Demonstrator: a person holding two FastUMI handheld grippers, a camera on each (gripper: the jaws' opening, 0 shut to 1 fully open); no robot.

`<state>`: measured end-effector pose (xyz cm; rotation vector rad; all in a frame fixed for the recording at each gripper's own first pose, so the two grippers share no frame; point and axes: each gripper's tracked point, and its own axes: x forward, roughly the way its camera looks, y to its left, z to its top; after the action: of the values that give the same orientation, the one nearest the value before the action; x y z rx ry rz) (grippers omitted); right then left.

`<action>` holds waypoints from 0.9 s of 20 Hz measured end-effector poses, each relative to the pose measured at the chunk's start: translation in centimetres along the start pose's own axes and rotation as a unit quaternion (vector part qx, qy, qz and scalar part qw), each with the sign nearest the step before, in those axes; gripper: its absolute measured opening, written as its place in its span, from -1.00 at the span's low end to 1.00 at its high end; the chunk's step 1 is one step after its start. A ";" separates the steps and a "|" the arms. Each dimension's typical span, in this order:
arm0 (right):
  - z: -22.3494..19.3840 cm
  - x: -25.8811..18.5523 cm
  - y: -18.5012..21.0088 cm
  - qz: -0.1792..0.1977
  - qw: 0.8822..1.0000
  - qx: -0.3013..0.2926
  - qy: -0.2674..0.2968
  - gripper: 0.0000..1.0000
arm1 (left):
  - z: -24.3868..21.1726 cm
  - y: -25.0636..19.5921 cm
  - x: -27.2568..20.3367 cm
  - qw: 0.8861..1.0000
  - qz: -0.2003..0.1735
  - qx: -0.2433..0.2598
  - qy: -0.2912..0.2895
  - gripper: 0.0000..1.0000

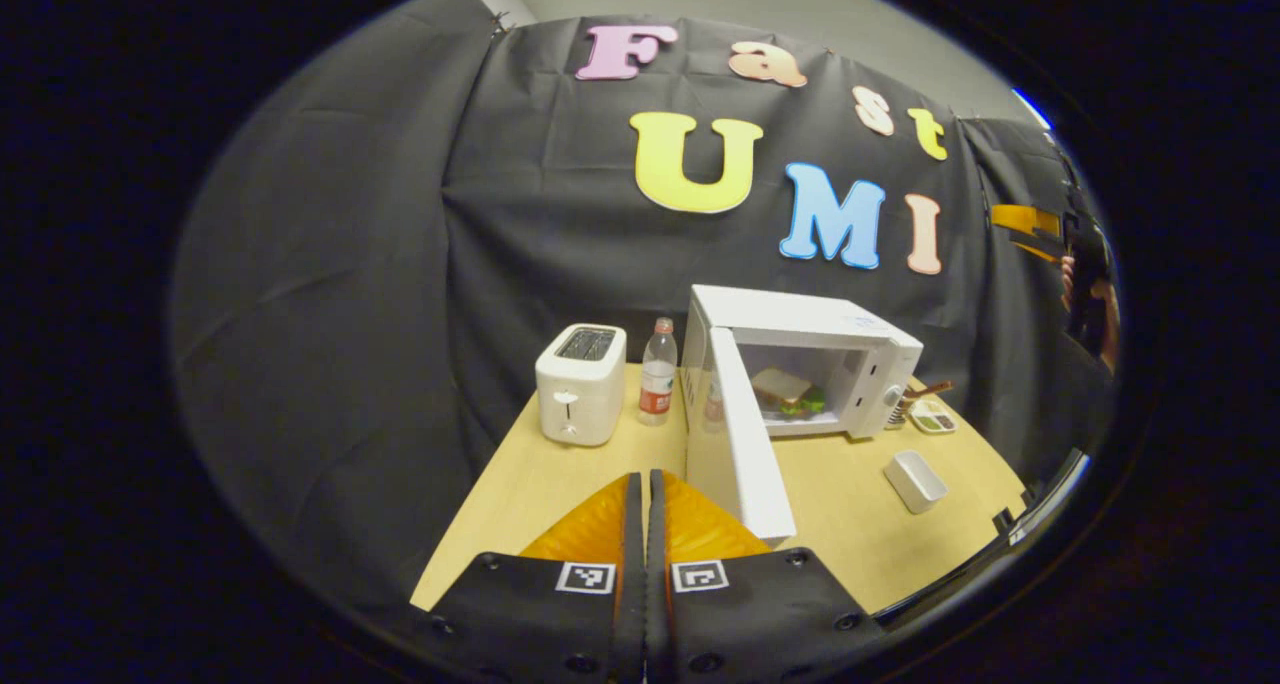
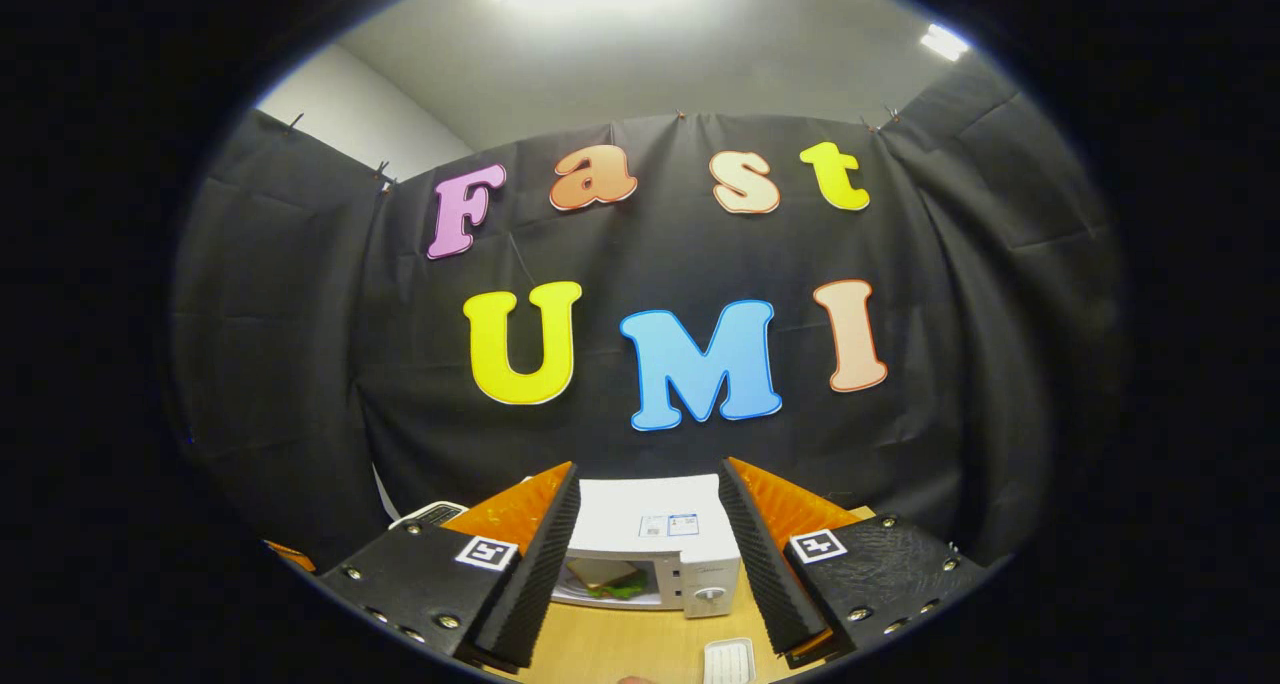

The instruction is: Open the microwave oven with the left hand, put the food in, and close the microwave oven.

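My left gripper hangs over the near edge of the tabletop, jaws pressed together w/ nothing between them, tips just beside the free edge of the microwave door. Can't tell if they touch it. Door stands swung wide open toward me, hinged on the left side of the microwave. Inside the cavity sits the food, a sandwich w/ something green under it, on the oven floor.

Left of the microwave: a water bottle upright, then a white toaster, both near the back wall. Right of the oven, a small dish w/ a utensil, and nearer me a white rectangular container, well apart from the oven.

My right gripper is held high, facing the microwave front-on from farther back, jaws spread wide, empty. Between the fingers I see the oven top, the sandwich in the open cavity & the control panel w/ its knob.
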<state>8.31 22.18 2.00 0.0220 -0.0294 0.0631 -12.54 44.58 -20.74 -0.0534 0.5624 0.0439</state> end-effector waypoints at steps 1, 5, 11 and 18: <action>0.4 -0.8 0.0 -0.003 1.000 -0.001 -0.001 0.87 | -0.5 -0.3 0.1 1.000 -0.005 -0.002 0.003 -0.87; -0.2 -0.3 0.4 -0.016 1.000 0.004 0.003 0.99 | -1.7 -2.0 0.0 0.999 -0.043 0.001 0.014 -0.87; -0.7 -1.2 0.6 -0.029 1.000 -0.002 0.011 0.99 | -3.5 -3.5 0.4 0.995 -0.087 0.012 0.036 -0.87; -0.2 -1.6 -0.6 -0.034 0.999 -0.006 0.004 0.99 | -3.9 -6.2 0.5 0.993 -0.110 0.016 0.043 -0.82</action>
<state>6.77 21.50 1.72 0.0107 -0.0217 -0.0048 -13.89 38.18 -24.09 -0.0857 0.6399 -0.1821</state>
